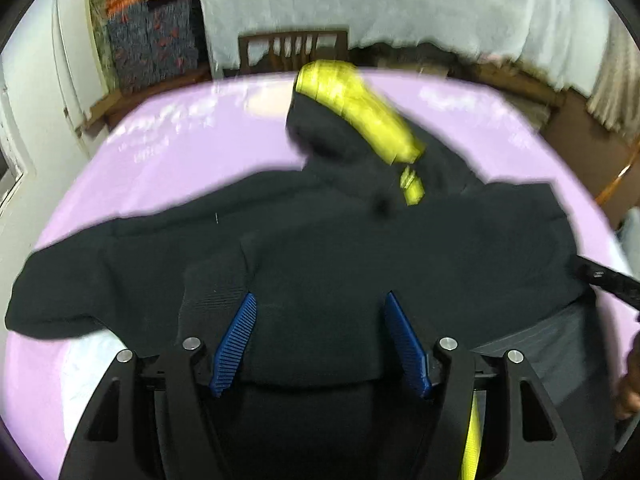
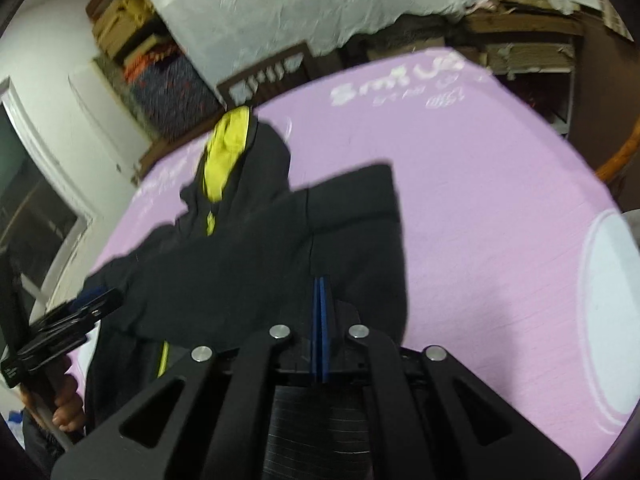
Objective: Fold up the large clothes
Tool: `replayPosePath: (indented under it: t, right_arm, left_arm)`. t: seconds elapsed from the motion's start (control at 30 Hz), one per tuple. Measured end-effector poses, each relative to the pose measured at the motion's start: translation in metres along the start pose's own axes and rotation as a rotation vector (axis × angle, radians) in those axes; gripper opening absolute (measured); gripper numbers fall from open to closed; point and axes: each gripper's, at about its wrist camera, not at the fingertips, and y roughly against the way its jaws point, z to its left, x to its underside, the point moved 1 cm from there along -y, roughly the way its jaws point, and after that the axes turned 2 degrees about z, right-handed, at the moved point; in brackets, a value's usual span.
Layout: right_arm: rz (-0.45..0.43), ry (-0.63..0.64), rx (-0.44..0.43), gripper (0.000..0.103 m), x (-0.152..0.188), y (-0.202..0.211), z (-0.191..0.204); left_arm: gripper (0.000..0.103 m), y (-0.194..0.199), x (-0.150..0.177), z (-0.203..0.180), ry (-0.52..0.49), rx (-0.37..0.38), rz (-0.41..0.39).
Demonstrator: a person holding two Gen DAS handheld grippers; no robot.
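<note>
- Lilac-purple cloth with faint white print covers the wide table (image 1: 160, 152); behind its far edge stand a dark wooden chair (image 1: 292, 46), a wall hung with crumpled white sheeting (image 1: 400, 0), and stacked patterned textiles (image 1: 152, 40) at the far left.
- Spread across the near half of the table lies a large black hooded sweatshirt with a bright yellow hood lining (image 1: 360, 248), hem near, hood (image 1: 352, 108) pointing to the far side.
- One sleeve stretches out to the left (image 1: 80, 288); in the right wrist view the right side of the garment looks already doubled inward (image 2: 352, 208), though blur makes the layers hard to separate.
- Left gripper (image 1: 320, 344) hovers over the near hem with its blue ribbed fingers (image 1: 236, 348) well apart, holding nothing.
- Right gripper (image 2: 321, 320) has its blue fingers pressed together on a pinch of the black fabric at the garment's near right edge.
- Judged from its drape, the sweatshirt is soft, thick and limp, moderately heavy for cloth, not fragile and not slippery against ribbed pads.
- It will sag and trail when lifted, so a hold at a seam, cuff or ribbed hem, where the fabric is thickest, should grip best.
- Taking the left sleeve near its cuff seems the sensible next hold for the free gripper.
</note>
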Motion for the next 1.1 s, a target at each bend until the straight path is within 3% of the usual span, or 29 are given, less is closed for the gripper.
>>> replayPosePath:
  t: [0.03, 0.2, 0.33, 0.4, 0.63, 0.8, 0.9, 1.1]
  right_arm:
    - [0.03, -0.012, 0.007, 0.001, 0.001, -0.006, -0.003]
    - [0.065, -0.094, -0.069, 0.0, 0.0, -0.011, -0.018]
    - [0.041, -0.067, -0.032, 0.0, 0.001, -0.001, -0.014]
    - [0.018, -0.078, -0.021, 0.006, -0.001, 0.014, -0.012]
    - [-0.039, -0.025, -0.056, 0.008, 0.006, 0.07, 0.034]
    - [-0.052, 0.026, -0.085, 0.018, 0.029, 0.088, 0.079]
    - [-0.031, 0.04, -0.119, 0.018, 0.041, 0.087, 0.106]
    - [-0.027, 0.09, -0.163, 0.023, 0.059, 0.093, 0.158]
  left_arm:
    - [0.073, 0.0, 0.0, 0.0, -0.002, -0.01, -0.012]
    - [0.075, 0.001, 0.0, 0.005, 0.001, -0.001, 0.003]
    - [0.075, 0.02, -0.002, 0.027, 0.066, 0.031, 0.0]
    - [0.075, 0.033, -0.001, 0.045, 0.086, 0.025, -0.013]
    - [0.075, 0.078, 0.03, 0.162, 0.208, -0.088, -0.034]
    - [0.075, 0.093, 0.076, 0.26, 0.4, -0.125, 0.011]
    - [0.075, 0.102, 0.1, 0.314, 0.537, -0.091, 0.001]
    - [0.075, 0.102, 0.107, 0.358, 0.67, 0.019, -0.014]
